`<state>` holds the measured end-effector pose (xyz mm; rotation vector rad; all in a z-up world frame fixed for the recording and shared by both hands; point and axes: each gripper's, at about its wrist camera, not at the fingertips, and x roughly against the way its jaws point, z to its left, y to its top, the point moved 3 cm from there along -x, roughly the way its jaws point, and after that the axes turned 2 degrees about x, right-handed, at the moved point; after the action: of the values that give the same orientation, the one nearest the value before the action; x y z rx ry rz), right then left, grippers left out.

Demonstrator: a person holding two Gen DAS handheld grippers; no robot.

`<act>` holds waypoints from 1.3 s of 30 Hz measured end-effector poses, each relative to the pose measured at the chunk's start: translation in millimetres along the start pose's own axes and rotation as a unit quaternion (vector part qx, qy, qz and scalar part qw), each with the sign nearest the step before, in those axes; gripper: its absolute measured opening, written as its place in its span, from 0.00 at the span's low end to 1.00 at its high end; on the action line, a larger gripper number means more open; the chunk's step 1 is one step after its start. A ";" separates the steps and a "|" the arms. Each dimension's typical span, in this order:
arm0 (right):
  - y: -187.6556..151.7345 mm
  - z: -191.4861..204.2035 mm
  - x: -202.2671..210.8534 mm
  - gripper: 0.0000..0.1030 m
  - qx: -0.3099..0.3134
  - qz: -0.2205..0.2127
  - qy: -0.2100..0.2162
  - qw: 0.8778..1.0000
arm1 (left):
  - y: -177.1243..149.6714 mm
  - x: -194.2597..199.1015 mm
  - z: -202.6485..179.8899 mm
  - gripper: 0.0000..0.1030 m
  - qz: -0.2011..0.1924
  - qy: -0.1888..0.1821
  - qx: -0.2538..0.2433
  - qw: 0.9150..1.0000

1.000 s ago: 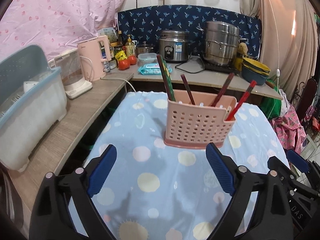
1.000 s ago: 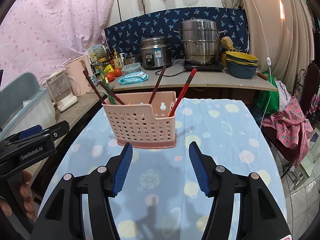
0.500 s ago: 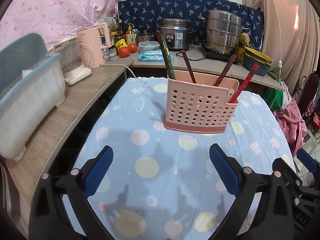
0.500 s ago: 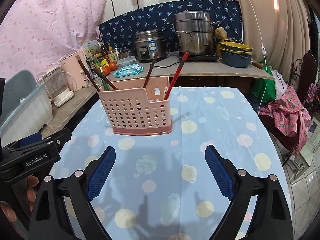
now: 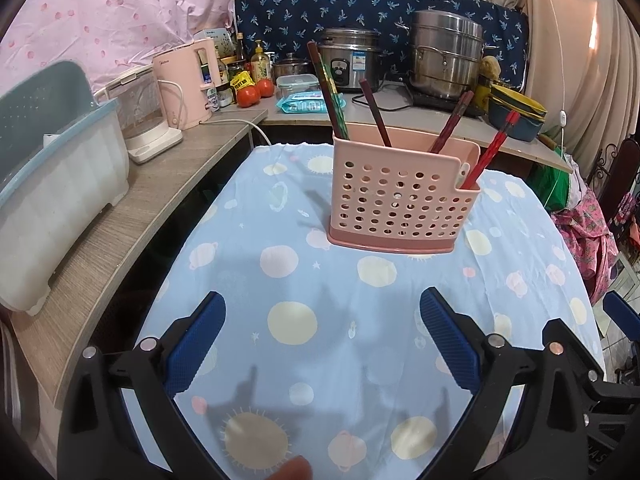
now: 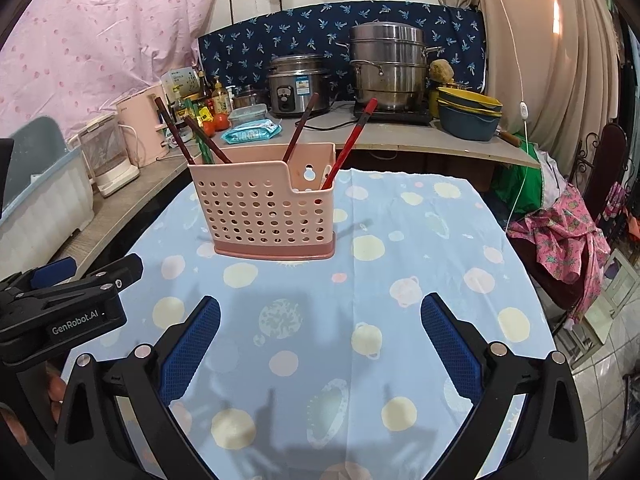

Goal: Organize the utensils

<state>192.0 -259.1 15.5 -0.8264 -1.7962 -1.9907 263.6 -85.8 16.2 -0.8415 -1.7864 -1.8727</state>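
Observation:
A pink perforated utensil holder [image 5: 400, 208] stands upright on the blue dotted tablecloth [image 5: 280, 280]. Several chopsticks lean in it: a red one [image 5: 492, 148] at its right end and dark ones [image 5: 374, 108] further left. My left gripper [image 5: 322, 298] is open, short of the holder, with nothing between its fingers. The right wrist view shows the same holder [image 6: 264, 208] ahead and to the left. My right gripper [image 6: 320, 302] is opening wide, with only cloth under it. The left gripper's body [image 6: 76, 304] shows at that view's left edge.
A wooden counter runs along the left and back. On it are a blue-grey dish rack [image 5: 52, 168], a pink kettle [image 5: 186, 84], a rice cooker [image 5: 352, 64], a steel steamer pot [image 5: 444, 56] and stacked bowls [image 5: 516, 116]. Pink clothing [image 6: 560, 240] hangs at the right.
The right gripper's jaws have spread from narrow to wide. The left jaws widened slightly. Both grippers have drawn back a little, so the holder looks farther off.

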 end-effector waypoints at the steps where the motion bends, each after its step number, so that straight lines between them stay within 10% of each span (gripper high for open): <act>1: -0.5 0.6 -0.2 0.94 0.002 0.000 -0.001 1.000 | -0.5 -0.4 -0.5 0.91 0.001 0.000 0.000 1.000; 39: -14.6 2.2 -6.8 0.94 0.005 0.012 -0.012 1.000 | -14.0 -4.7 0.0 0.91 0.013 0.039 -0.003 0.999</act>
<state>188.9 -255.6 -0.2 -0.8690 -1.8000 -1.9631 257.7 -85.1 2.7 -0.7794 -1.7162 -1.8690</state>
